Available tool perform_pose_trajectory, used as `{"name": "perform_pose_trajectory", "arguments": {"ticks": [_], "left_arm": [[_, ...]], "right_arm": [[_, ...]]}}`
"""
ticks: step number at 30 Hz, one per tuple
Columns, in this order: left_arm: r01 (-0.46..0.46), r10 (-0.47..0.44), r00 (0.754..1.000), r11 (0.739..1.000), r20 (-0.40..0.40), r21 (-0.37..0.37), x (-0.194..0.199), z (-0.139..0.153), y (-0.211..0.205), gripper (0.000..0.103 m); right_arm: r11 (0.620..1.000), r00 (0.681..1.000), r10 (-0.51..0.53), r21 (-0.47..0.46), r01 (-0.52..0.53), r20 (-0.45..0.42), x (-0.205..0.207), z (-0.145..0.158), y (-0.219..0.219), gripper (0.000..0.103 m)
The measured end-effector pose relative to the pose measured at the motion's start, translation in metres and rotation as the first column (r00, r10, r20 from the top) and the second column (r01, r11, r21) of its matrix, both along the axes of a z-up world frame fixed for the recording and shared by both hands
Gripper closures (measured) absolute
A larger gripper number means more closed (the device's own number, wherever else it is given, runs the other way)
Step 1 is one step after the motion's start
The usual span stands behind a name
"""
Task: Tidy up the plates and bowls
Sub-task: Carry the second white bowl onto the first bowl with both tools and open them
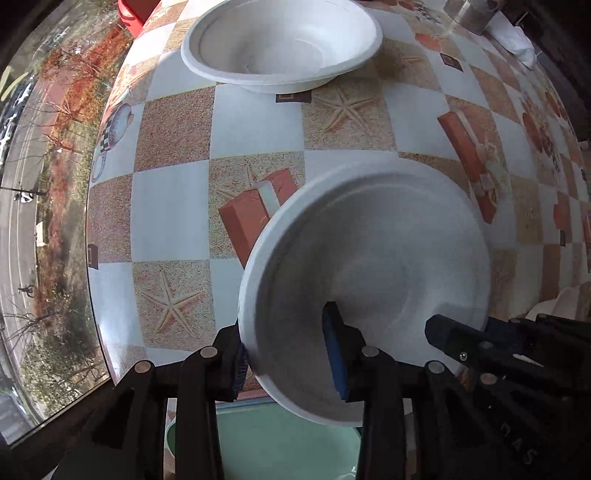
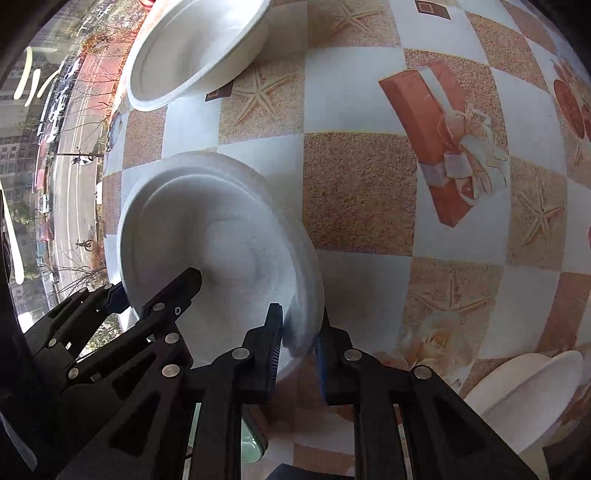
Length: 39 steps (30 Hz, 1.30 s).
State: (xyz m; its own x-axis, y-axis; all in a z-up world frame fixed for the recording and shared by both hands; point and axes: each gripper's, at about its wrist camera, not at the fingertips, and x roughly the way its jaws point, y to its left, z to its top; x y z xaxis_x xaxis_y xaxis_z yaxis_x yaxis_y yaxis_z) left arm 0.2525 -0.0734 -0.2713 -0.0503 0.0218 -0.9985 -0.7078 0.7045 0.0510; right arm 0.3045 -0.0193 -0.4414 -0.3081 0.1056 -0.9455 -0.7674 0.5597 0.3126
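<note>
A white paper bowl point(image 1: 388, 258) hangs tilted above the near edge of the patterned table point(image 1: 255, 122). My left gripper point(image 1: 290, 363) is shut on its left rim, one finger inside the bowl. My right gripper point(image 2: 297, 349) is shut on its right rim; it shows in the left wrist view point(image 1: 454, 332) too. The same bowl point(image 2: 221, 240) fills the left of the right wrist view. A second white bowl point(image 1: 282, 40) stands at the far left of the table point(image 2: 362, 192) and shows in the right wrist view point(image 2: 195, 51).
A white plate or bowl point(image 2: 528, 391) lies at the near right edge. A pale green bin point(image 1: 280, 443) sits below the table's near edge. A metal cup point(image 1: 476, 13) stands far right. A window point(image 1: 40, 206) borders the table's left.
</note>
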Motion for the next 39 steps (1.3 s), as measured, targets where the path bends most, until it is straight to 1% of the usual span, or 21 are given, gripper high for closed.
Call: {"name": "perform_pose_trajectory", "arguments": {"ticks": [4, 7, 12, 13, 16, 19, 22, 25, 29, 30, 33, 35, 37, 39], "left_arm": [[0.001, -0.001, 1.0, 1.0, 0.018, 0.011, 0.002, 0.012, -0.009, 0.064], [-0.01, 0.01, 0.999, 1.0, 0.034, 0.018, 0.006, 0.024, -0.013, 0.064], [-0.009, 0.008, 0.998, 1.0, 0.067, 0.013, 0.007, 0.048, -0.031, 0.064], [0.003, -0.004, 0.997, 1.0, 0.075, 0.012, 0.01, 0.052, -0.037, 0.064], [0.065, -0.064, 0.994, 0.998, 0.094, -0.003, 0.026, 0.057, -0.064, 0.064], [0.162, -0.16, 0.982, 0.987, 0.101, -0.012, 0.045, 0.063, -0.111, 0.064], [0.251, -0.249, 0.963, 0.968, 0.098, -0.01, 0.061, 0.064, -0.145, 0.064], [0.315, -0.312, 0.945, 0.949, 0.095, -0.019, 0.078, 0.058, -0.177, 0.064], [0.368, -0.364, 0.928, 0.929, 0.084, -0.041, 0.094, 0.047, -0.194, 0.064], [0.377, -0.373, 0.924, 0.925, 0.08, -0.045, 0.096, 0.045, -0.198, 0.064], [0.399, -0.395, 0.916, 0.915, 0.069, -0.066, 0.103, 0.039, -0.206, 0.064], [0.401, -0.396, 0.915, 0.913, 0.07, -0.076, 0.105, 0.036, -0.208, 0.064], [0.4, -0.395, 0.916, 0.913, 0.069, -0.085, 0.105, 0.035, -0.209, 0.064], [0.395, -0.391, 0.919, 0.915, 0.059, -0.087, 0.105, 0.032, -0.208, 0.06]], "right_arm": [[1.0, 1.0, -0.01, -0.001, 0.01, 0.005, 0.007, 0.007, -0.013, 0.085], [1.0, 1.0, -0.002, 0.019, 0.002, 0.008, 0.006, 0.021, -0.02, 0.085], [0.999, 1.0, -0.004, 0.039, 0.003, 0.01, 0.01, 0.038, -0.05, 0.085], [0.999, 1.0, -0.006, 0.04, 0.005, 0.016, 0.006, 0.041, -0.056, 0.085], [0.999, 0.999, -0.03, 0.04, 0.029, 0.03, 0.017, 0.047, -0.069, 0.084], [0.997, 0.996, -0.081, 0.025, 0.08, 0.04, 0.029, 0.049, -0.092, 0.084], [0.99, 0.989, -0.138, 0.012, 0.137, 0.052, 0.044, 0.05, -0.115, 0.084], [0.981, 0.979, -0.195, 0.003, 0.195, 0.063, 0.058, 0.05, -0.137, 0.084], [0.967, 0.965, -0.253, -0.017, 0.255, 0.071, 0.065, 0.042, -0.151, 0.084], [0.965, 0.963, -0.26, -0.021, 0.263, 0.074, 0.066, 0.039, -0.16, 0.084], [0.959, 0.957, -0.279, -0.03, 0.282, 0.082, 0.061, 0.034, -0.167, 0.084], [0.956, 0.954, -0.287, -0.038, 0.291, 0.083, 0.069, 0.027, -0.17, 0.084], [0.953, 0.952, -0.296, -0.045, 0.3, 0.074, 0.067, 0.018, -0.164, 0.084], [0.954, 0.953, -0.293, -0.048, 0.297, 0.072, 0.068, 0.012, -0.17, 0.084]]}}
